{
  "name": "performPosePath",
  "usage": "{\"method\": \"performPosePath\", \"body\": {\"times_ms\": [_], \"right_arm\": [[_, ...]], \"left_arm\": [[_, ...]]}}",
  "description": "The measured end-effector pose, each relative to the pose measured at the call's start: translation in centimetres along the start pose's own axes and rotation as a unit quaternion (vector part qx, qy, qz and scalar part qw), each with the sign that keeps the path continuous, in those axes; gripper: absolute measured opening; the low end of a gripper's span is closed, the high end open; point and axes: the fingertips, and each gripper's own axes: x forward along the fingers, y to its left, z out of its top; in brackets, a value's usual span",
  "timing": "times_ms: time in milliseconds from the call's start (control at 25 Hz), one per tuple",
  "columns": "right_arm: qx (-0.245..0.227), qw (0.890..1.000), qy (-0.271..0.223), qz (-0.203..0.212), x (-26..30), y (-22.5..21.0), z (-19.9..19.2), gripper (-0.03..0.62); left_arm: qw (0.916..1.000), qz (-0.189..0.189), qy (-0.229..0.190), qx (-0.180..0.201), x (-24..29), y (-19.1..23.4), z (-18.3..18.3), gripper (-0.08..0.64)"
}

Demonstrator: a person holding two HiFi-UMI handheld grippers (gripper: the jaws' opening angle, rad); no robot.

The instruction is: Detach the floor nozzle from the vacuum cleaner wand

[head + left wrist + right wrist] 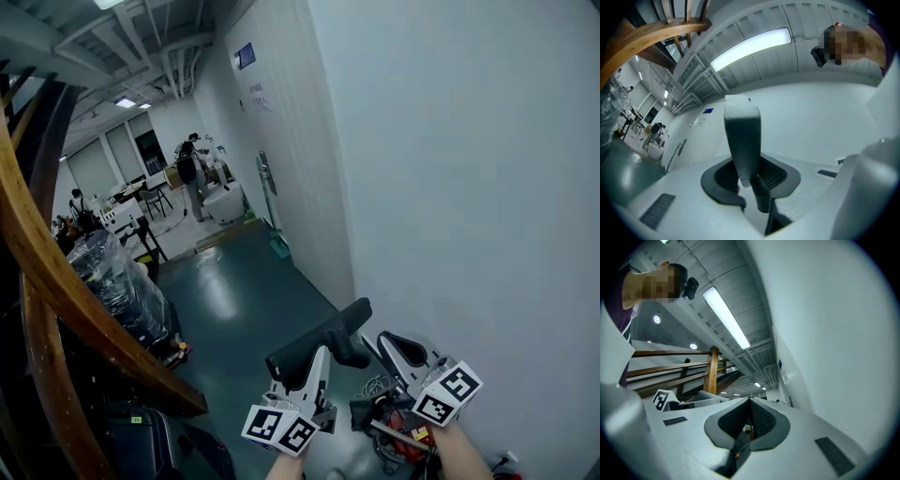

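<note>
The left gripper (315,364) (752,183) grips the dark floor nozzle (320,339) (741,136) by its narrow lower end. The nozzle stands up between the jaws, high above the floor (234,302). Just beside it, the right gripper (397,349) (750,421) is clenched on nothing, its jaws together. The floor is glossy dark green. A white wall (459,178) runs along the right, a wooden handrail (58,281) curves at the left, and people (192,173) stand far down the room.

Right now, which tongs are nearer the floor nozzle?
Left. The left tongs grip the floor nozzle; the right tongs are shut and empty just beside it, not touching.
</note>
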Motion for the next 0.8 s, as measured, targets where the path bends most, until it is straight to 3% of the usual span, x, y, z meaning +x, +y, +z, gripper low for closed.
{"method": "performPosePath", "body": {"times_ms": [280, 800], "right_arm": [[-0.013, 1.0, -0.017, 0.011, 0.6, 1.7, 2.0, 0.017], [-0.012, 1.0, -0.019, 0.007, 0.3, 2.2, 1.6, 0.017]], "left_arm": [[0.9996, -0.007, -0.021, 0.015, -0.2, -0.9, 2.7, 0.106], [0.9996, 0.0, -0.027, -0.008, -1.0, -0.2, 2.4, 0.106]]}}
